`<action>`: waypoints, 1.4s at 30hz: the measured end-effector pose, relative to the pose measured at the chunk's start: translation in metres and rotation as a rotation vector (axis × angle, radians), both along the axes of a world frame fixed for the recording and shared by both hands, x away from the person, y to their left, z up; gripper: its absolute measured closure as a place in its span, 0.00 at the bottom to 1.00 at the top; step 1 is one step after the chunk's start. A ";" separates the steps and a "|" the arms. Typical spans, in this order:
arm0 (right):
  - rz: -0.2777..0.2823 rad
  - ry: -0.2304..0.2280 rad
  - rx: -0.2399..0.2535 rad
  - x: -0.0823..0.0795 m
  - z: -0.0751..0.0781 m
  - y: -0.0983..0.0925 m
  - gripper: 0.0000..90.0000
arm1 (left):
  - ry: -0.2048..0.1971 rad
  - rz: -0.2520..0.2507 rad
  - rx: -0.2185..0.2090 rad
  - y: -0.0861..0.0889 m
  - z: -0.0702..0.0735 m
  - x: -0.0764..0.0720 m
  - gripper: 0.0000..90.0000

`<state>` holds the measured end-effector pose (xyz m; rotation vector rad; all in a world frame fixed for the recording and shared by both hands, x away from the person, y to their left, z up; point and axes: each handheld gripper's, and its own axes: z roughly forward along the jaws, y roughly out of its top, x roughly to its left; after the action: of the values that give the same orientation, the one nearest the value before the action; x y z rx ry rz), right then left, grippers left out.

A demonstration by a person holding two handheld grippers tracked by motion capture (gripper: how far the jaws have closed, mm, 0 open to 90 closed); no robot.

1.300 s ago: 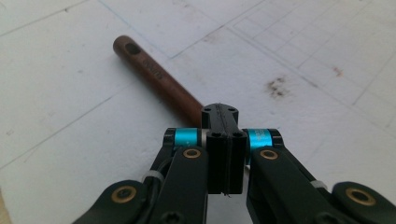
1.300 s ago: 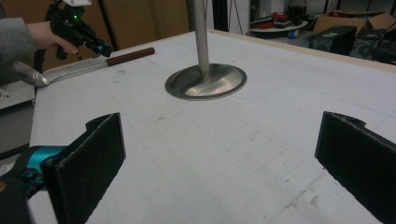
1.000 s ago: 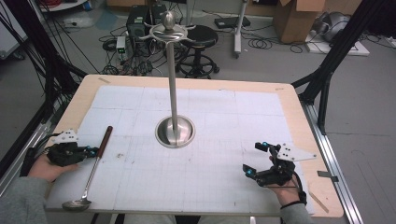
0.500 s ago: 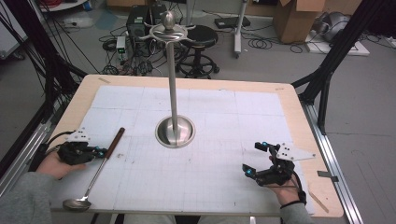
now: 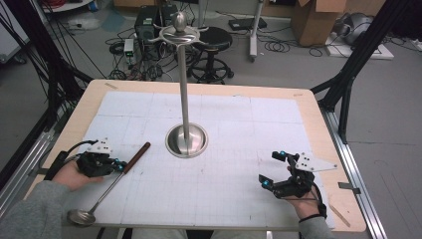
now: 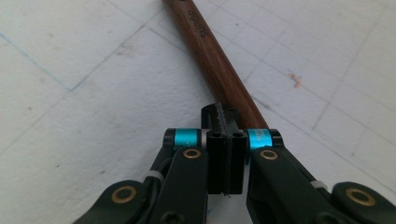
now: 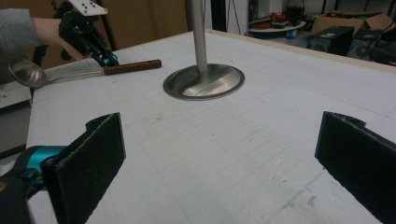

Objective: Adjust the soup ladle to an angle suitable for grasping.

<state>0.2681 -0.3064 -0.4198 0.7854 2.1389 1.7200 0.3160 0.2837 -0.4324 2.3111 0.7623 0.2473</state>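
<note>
Near the left edge of the tabletop (image 5: 318,124), the left gripper (image 5: 121,165) has its fingers clenched together with nothing between them; the tips are against the wooden handle of the ladle (image 5: 107,186). The ladle lies slanted, its bowl close to the front left corner and its handle pointing toward the centre. In the middle of the tabletop stands the metal stand (image 5: 185,99), upright on its round base. Near the front right corner, the right gripper (image 5: 272,169) has its fingers released and wide apart, holding nothing.
</note>
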 end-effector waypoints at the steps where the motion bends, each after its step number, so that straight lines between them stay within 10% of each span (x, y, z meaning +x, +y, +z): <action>1: 0.000 0.002 0.001 0.000 0.000 0.000 0.01 | 0.000 -0.012 0.004 -0.002 0.000 -0.001 1.00; 42: 0.005 0.003 -0.007 0.000 0.000 0.001 0.01 | -0.016 -0.268 0.054 -0.047 0.004 -0.039 1.00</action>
<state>0.2681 -0.3053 -0.4202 0.7818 2.1500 1.7134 0.2775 0.2369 -0.4286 2.4277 0.4353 0.1660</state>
